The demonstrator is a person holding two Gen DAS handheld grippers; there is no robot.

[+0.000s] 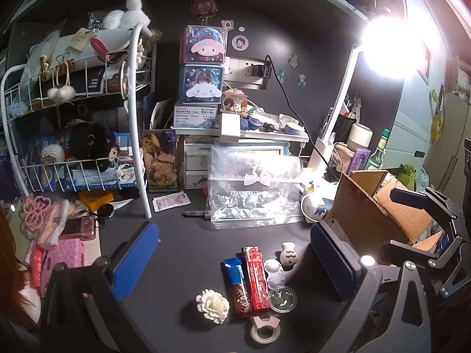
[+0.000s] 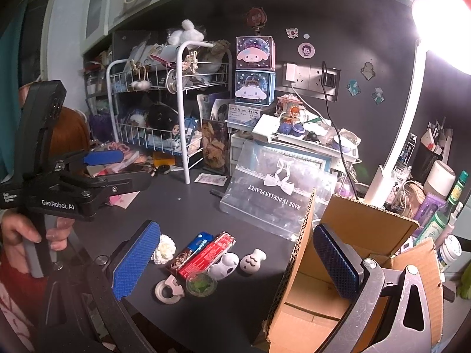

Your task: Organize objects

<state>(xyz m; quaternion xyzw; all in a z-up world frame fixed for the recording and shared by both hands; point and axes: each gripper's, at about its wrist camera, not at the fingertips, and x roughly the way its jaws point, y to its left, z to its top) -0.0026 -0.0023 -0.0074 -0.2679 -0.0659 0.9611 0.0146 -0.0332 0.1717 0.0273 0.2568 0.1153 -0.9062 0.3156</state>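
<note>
A cluster of small objects lies on the dark desk: a red box point(image 1: 256, 276) point(image 2: 206, 254), a blue and brown wrapper point(image 1: 235, 285), a white fabric flower point(image 1: 212, 304) point(image 2: 163, 253), a tape roll point(image 1: 265, 331) point(image 2: 169, 289), a round green-filled cup point(image 1: 282, 298) point(image 2: 201, 286) and a white figurine point(image 1: 289, 256) point(image 2: 253, 261). An open cardboard box point(image 1: 382, 206) point(image 2: 353, 226) stands to their right. My left gripper point(image 1: 235, 260) point(image 2: 135, 168) hovers open above the cluster, holding nothing. My right gripper point(image 2: 235, 260) point(image 1: 412, 223) is open and bare, one pad over the box's opening.
A white wire rack point(image 1: 138, 117) full of toys fills the left. A clear plastic bag point(image 1: 253, 188) leans behind the cluster, with stacked character boxes point(image 1: 203, 67) and a bright desk lamp point(image 1: 385, 47). Bottles point(image 2: 453, 200) crowd the far right; a person's hand point(image 2: 17, 229) holds the left gripper.
</note>
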